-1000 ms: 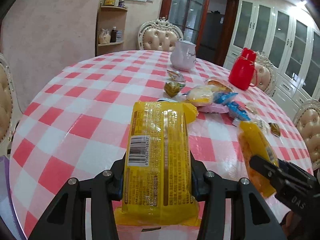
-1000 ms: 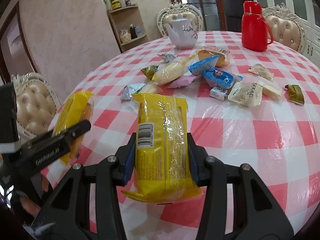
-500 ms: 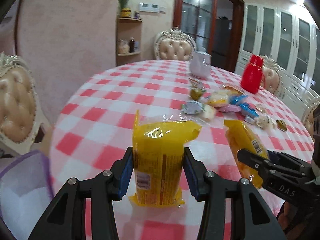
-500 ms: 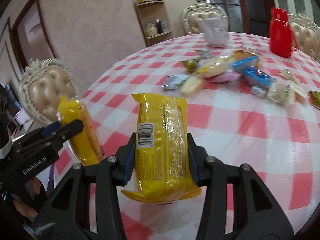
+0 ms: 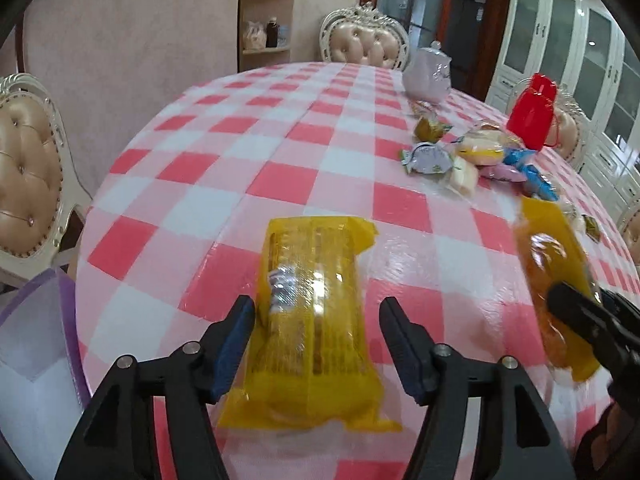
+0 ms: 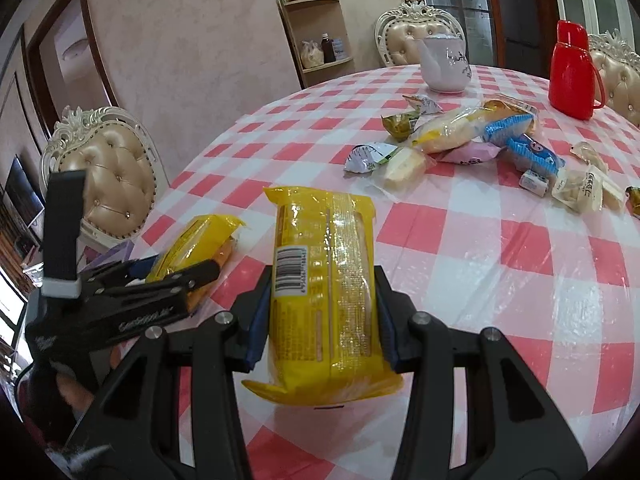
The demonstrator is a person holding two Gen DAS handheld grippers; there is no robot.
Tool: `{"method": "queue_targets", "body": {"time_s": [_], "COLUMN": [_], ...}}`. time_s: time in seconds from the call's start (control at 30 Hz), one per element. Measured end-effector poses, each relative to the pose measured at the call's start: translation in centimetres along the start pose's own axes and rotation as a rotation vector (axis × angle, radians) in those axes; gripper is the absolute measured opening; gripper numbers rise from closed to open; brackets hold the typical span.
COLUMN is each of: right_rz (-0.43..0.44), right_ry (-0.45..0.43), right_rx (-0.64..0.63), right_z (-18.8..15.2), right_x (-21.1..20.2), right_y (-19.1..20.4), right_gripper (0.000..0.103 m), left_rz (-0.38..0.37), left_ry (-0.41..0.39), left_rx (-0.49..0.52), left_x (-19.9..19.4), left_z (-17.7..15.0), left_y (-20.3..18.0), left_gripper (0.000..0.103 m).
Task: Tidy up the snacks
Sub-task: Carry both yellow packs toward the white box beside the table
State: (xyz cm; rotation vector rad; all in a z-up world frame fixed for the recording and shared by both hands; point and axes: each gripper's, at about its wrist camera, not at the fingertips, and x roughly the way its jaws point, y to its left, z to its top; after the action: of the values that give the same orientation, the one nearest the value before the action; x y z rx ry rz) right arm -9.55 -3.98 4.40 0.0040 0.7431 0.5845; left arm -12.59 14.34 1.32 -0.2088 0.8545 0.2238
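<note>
In the left wrist view, a yellow pack (image 5: 314, 320) is seen lying flat on the checked table (image 5: 280, 152), near the edge closest to the camera. The left gripper (image 5: 316, 320) is set astride it with its jaws opening: a gap shows beside the right pad, and the pads are no longer pressed on the wrapper, so the pack is judged to be released here, not carried. The spot appears to be chosen as a clear patch well apart from the loose snack heap (image 5: 472, 156) near the teapot (image 5: 430, 76) and the red flask (image 5: 532, 112), so that like packs can be gathered away from the jumble. At the right edge a second yellow pack (image 5: 556, 280) is seen, blurred, clamped in the right gripper (image 5: 576, 308). A purple-rimmed bin (image 5: 36, 320) is seen below the table edge at the left; its role cannot be told.

In the right wrist view, the second pack (image 6: 324, 292) is held lengthwise between the right gripper's (image 6: 320, 312) blue pads, both pressed against its sides, and is kept above the cloth. It is probably held that way so it can be laid beside the first pack (image 6: 196, 248), which is seen on the table at the left under the left gripper (image 6: 176, 276). The heap (image 6: 472, 140) is left untouched farther back.
</note>
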Motion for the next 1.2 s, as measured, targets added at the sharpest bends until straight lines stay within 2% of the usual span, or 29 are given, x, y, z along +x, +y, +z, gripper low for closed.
{"method": "queue_targets", "body": {"time_s": [0.03, 0.13, 0.3, 0.5, 0.87, 1.2], "right_rz": [0.000, 0.001, 0.038, 0.125, 0.256, 0.345], "right_ry": [0.001, -0.002, 0.007, 0.007, 0.037, 0.102], "right_rx": [-0.004, -0.011, -0.013, -0.060, -0.197, -0.364], "right_z": [0.0, -0.1, -0.1, -0.5, -1.7, -4.4], "right_x": [0.0, -0.1, 0.2, 0.5, 2.0, 3.7], "right_y": [0.1, 0.2, 0.8, 4.5, 13.2, 22.2], "right_gripper": [0.049, 0.049, 0.049, 0.049, 0.049, 0.049], "left_rz": [-0.008, -0.007, 0.053, 0.117, 0.215, 0.285], "left_ry": [0.007, -0.012, -0.088, -0.158, -0.163, -0.167], "left_rx": [0.003, 0.034, 0.033, 0.012, -0.057, -0.150], "left_x": [0.2, -0.5, -3.8, -7.6, -10.6, -12.6], "left_z": [0.0, -0.4, -1.3, -2.4, -5.4, -7.5], "left_y": [0.1, -0.1, 0.9, 3.2, 9.3, 15.4], "left_gripper": [0.048, 0.048, 0.048, 0.048, 0.048, 0.048]}}
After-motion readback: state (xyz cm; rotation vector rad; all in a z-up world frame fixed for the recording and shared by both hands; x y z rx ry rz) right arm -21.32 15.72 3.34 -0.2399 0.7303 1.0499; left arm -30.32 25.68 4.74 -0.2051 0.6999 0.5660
